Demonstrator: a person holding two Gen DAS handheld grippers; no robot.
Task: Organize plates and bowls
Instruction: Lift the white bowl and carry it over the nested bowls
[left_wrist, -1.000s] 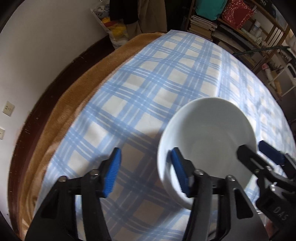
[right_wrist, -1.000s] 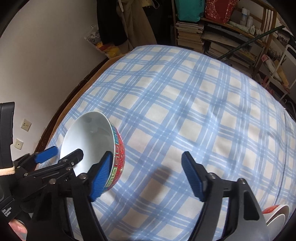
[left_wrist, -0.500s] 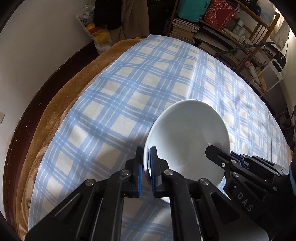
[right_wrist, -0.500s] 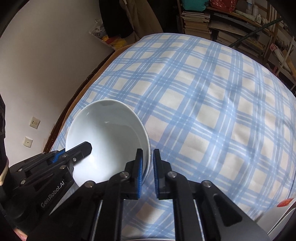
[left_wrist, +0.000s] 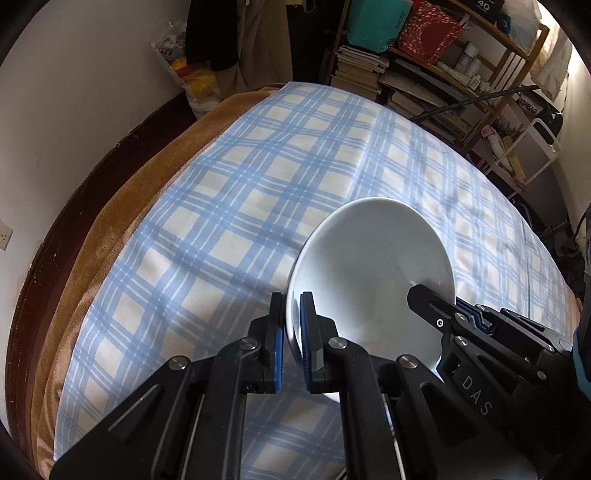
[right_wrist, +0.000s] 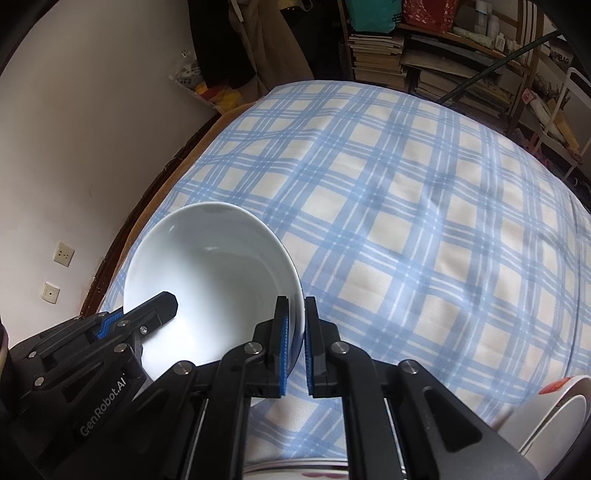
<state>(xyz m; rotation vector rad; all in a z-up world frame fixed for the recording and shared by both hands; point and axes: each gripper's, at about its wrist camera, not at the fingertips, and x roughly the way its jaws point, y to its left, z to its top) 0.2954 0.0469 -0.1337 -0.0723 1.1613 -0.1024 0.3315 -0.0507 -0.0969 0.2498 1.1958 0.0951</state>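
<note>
Two pairs of tongs share one white bowl (left_wrist: 373, 277) above a blue checked cloth (left_wrist: 258, 177). On the left, the left tongs (left_wrist: 292, 328) are closed on the bowl's near-left rim, one blue pad outside the wall and one inside. Across the bowl, the right tongs (right_wrist: 294, 328) are clamped on the opposite rim in the same way. Each pair shows in the other's camera as a dark arm reaching over the bowl's edge.

The two-sided pinch looks chosen to keep a smooth, deep bowl steady: a single rim grip would probably let it swing or slip. The bowl sits tilted between the tongs, its mouth turned toward the cameras, and seems to be carried clear of the cloth, though its base is hidden behind its own wall, so contact cannot be ruled out.

Much stays out of sight. The bowl's outer side is not visible. To the right of the right tongs, at the frame's lower corner, the edges of more white crockery (right_wrist: 546, 410) with a red mark are cut off, likely the stack the bowl is bound for; what kind of pieces they are cannot be told. Whatever lies under the cloth is covered, with a brown blanket (left_wrist: 122, 206) showing along its left edge. Beyond the tongs, crowded bookshelves (left_wrist: 417, 70) blur into clutter.
</note>
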